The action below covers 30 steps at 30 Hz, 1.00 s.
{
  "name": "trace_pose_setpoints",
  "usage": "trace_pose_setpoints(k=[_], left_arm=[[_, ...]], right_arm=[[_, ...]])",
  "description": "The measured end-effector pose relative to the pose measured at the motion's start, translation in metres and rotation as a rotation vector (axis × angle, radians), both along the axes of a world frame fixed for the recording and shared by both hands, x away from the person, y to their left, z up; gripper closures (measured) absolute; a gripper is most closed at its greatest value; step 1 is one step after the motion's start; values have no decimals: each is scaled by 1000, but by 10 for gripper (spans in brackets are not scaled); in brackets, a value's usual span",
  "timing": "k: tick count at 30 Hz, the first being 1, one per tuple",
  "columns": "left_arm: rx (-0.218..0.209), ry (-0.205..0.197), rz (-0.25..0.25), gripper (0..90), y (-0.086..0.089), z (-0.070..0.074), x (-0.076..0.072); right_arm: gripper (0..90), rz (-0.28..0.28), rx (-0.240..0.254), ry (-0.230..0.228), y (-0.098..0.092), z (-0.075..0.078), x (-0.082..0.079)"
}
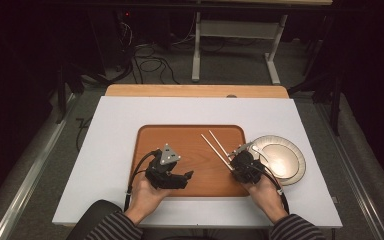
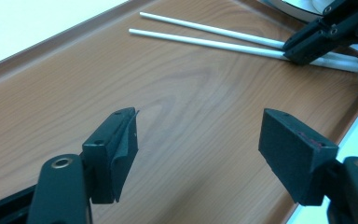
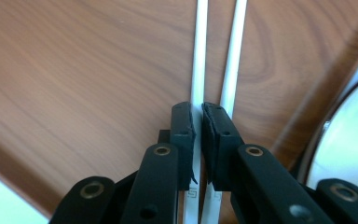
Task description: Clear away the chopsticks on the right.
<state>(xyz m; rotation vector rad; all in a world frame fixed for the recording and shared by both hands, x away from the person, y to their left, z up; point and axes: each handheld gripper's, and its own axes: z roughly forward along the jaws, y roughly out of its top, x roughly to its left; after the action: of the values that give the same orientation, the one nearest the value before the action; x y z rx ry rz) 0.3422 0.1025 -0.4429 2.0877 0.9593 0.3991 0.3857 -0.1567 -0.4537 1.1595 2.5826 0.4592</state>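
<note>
Chopsticks [image 1: 215,146], two thin white sticks, lay side by side on the brown tray [image 1: 180,137], near its right edge, by the round plate [image 1: 292,162]. The right claw [image 3: 197,122] was closed tight on one stick near its thick end. The other stick lay just beside it, outside the claw. The left claw [image 2: 198,140] was wide open over bare tray and held nothing. The sticks looked light, stiff and smooth, so they would probably slip or roll. A grip near the thick end seemed best.

Two chopsticks [image 1: 216,147], one tray [image 1: 190,131], seemingly one plate [image 1: 279,159].
</note>
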Motion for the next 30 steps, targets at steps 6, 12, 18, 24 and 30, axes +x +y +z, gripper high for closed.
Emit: trace_pose_setpoints(k=[6, 12, 18, 24, 30], left_arm=[[0, 0, 1, 287, 0, 0, 0], [-1, -3, 0, 287, 1, 0, -1], [0, -5, -4, 288, 0, 0, -1], [-3, -5, -5, 289, 1, 0, -2], [-7, -5, -3, 289, 1, 0, -3]], right_arm=[[843, -19, -2, -13, -3, 0, 2], [810, -19, 2, -17, -3, 0, 2], [774, -6, 12, -18, -2, 1, 0], [767, 7, 12, -17, -1, 1, 0], [764, 14, 26, -21, -1, 4, -2]])
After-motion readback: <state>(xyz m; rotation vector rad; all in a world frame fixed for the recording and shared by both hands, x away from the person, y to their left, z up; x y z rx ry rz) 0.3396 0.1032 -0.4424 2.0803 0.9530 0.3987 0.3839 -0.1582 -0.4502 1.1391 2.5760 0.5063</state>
